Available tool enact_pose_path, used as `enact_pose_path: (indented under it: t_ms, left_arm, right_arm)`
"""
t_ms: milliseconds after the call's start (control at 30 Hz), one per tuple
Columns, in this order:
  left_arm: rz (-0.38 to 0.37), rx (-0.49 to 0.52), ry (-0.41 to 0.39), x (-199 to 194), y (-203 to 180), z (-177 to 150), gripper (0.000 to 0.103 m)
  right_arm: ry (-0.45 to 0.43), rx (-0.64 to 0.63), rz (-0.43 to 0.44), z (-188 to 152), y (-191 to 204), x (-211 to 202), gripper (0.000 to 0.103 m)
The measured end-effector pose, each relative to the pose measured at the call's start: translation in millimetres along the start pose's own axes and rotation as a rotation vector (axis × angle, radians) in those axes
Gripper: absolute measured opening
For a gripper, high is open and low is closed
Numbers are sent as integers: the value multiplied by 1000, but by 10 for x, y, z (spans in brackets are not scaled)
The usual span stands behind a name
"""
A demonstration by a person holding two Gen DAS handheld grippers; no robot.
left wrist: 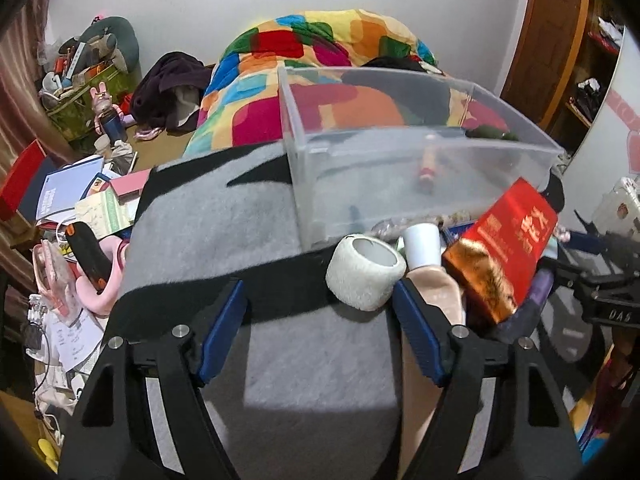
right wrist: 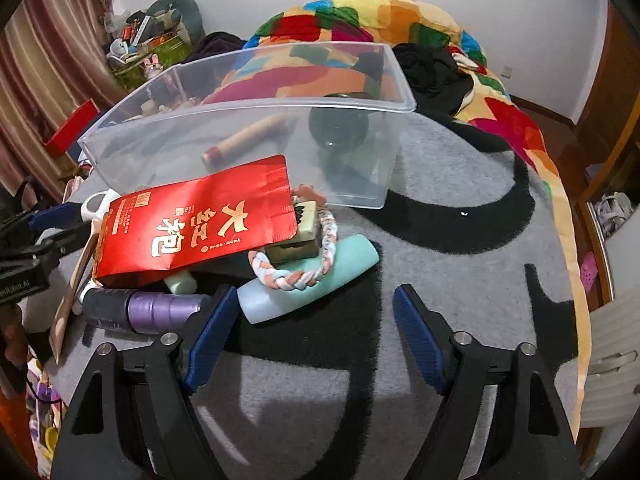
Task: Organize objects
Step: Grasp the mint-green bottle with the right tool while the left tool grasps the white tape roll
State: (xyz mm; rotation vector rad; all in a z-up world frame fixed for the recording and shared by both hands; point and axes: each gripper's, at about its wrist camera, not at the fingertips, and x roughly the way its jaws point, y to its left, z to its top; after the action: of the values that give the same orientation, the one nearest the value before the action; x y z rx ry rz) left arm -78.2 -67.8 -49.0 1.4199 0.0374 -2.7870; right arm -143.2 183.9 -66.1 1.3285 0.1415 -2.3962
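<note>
Red tea pouch (right wrist: 196, 220) – gold "大红袍", upside-down

A patchwork quilt (right wrist: 400, 20) lies heaped on the bed. Striped curtains (right wrist: 44, 68) hang left. Papers (left wrist: 68, 188) clutter the floor beside a wooden door (left wrist: 548, 40).

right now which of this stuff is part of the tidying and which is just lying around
Part of the job:
clear bin
red tea pouch
white tape roll
teal bottle
braided ring
purple bottle

Just lying about:
colourful quilt
papers
dark clothes
</note>
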Motion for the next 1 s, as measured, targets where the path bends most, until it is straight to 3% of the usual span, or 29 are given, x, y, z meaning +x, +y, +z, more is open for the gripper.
enact_pose_path:
  t_ms: [233, 433, 600, 700, 800, 967, 1000]
  left_arm:
    - [-26, -20, 0, 30, -12, 38, 69]
    - [-41, -38, 4, 44, -11, 38, 58]
    - [-69, -40, -4, 8, -45, 41, 37]
    - [-70, -30, -2, -25, -49, -9, 31]
    - [-62, -30, 14, -35, -22, -81, 30]
    - [-55, -8, 26, -80, -1, -153, 32]
    - [-53, -5, 28, -79, -4, -146, 37]
  right_arm:
    - [-15, 21, -7, -42, -115, -92, 41]
    - [-18, 43, -6, -105, -299, -173, 29]
    - [-14, 51, -8, -164, -412, -248, 29]
    - [-8, 45, -2, -151, -424, -267, 34]
    - [-10, 36, -12, -107, -397, -236, 46]
    - [-6, 7, -31, -2, -334, -126, 46]
    - [-2, 4, -41, 35, -326, -88, 46]
